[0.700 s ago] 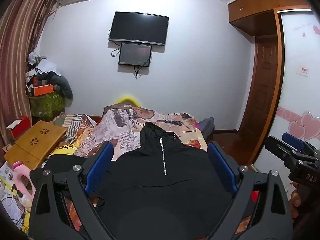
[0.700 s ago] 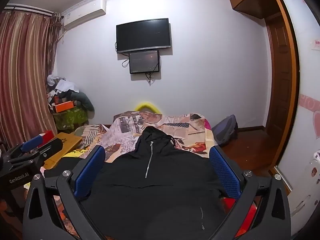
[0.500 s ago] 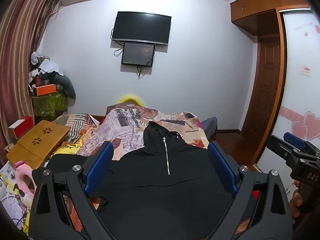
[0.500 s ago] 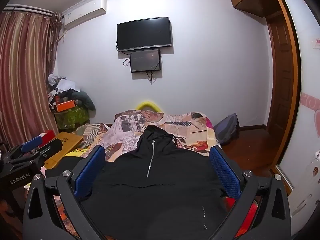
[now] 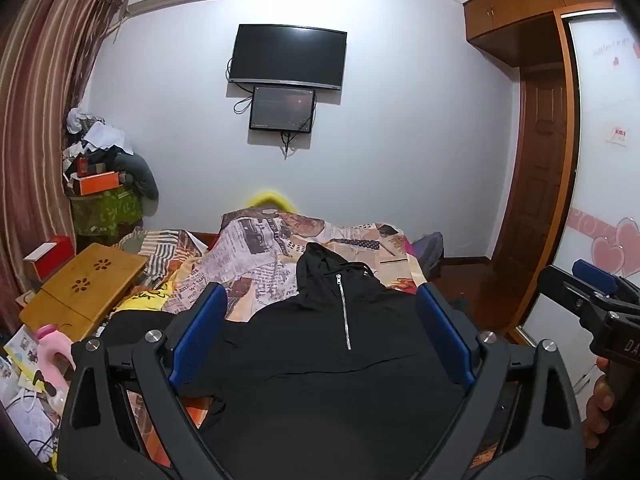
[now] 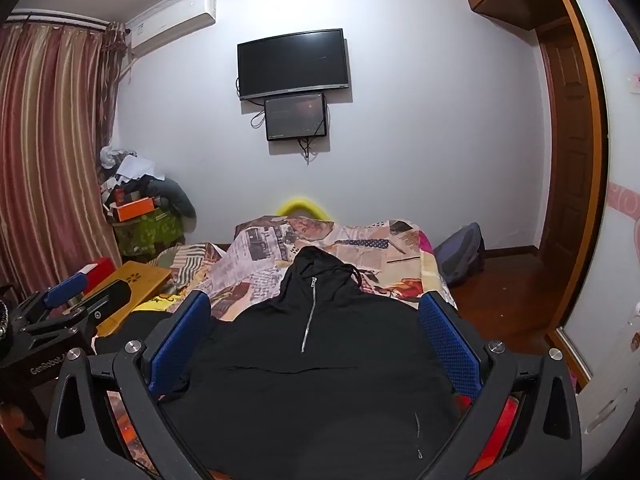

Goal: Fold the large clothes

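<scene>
A black hooded jacket [image 5: 332, 364] with a silver zip lies spread flat on the bed, hood toward the far wall; it also fills the right wrist view [image 6: 312, 376]. My left gripper [image 5: 322, 312] hovers above its near half, jaws wide apart with nothing between the blue pads. My right gripper [image 6: 314, 316] is likewise open and empty above the jacket. Each gripper shows in the other's view: the right one [image 5: 592, 300] at the right edge, the left one [image 6: 72, 300] at the left edge.
A newspaper-print bedspread [image 5: 260, 248] covers the bed. A wooden lap desk [image 5: 84, 292], red box [image 5: 50, 256] and a clutter pile [image 5: 104, 184] stand left. A backpack [image 6: 460, 252] sits on the floor right, by the wooden door [image 6: 568, 140]. A TV [image 5: 288, 56] hangs ahead.
Both views have shifted slightly, the room sliding a little to the right and up in the left wrist view. The jacket lies unchanged and both grippers stay open.
</scene>
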Available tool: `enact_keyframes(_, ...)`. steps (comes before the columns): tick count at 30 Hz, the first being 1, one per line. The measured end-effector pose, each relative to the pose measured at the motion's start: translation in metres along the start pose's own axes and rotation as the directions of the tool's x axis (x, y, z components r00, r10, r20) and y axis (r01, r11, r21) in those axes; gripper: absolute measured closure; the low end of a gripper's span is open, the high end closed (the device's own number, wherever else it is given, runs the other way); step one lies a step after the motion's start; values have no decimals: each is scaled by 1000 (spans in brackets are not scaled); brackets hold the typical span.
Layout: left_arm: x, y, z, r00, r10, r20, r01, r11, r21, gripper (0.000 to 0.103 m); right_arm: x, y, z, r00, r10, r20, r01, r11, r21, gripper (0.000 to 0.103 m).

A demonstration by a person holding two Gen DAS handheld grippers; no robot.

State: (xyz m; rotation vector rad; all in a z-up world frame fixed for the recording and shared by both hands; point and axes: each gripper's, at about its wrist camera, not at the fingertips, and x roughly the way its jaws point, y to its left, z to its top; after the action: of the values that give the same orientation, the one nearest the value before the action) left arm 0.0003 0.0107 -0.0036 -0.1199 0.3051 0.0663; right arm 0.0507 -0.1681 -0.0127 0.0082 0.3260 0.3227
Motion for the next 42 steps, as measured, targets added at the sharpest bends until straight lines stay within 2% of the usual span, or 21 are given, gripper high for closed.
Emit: enact_keyframes(42, 7, 3, -1, 1000, -3, -12, 3, 1000, -4, 8, 6, -3, -1, 1000, 0, -21, 0, 1000, 12, 0)
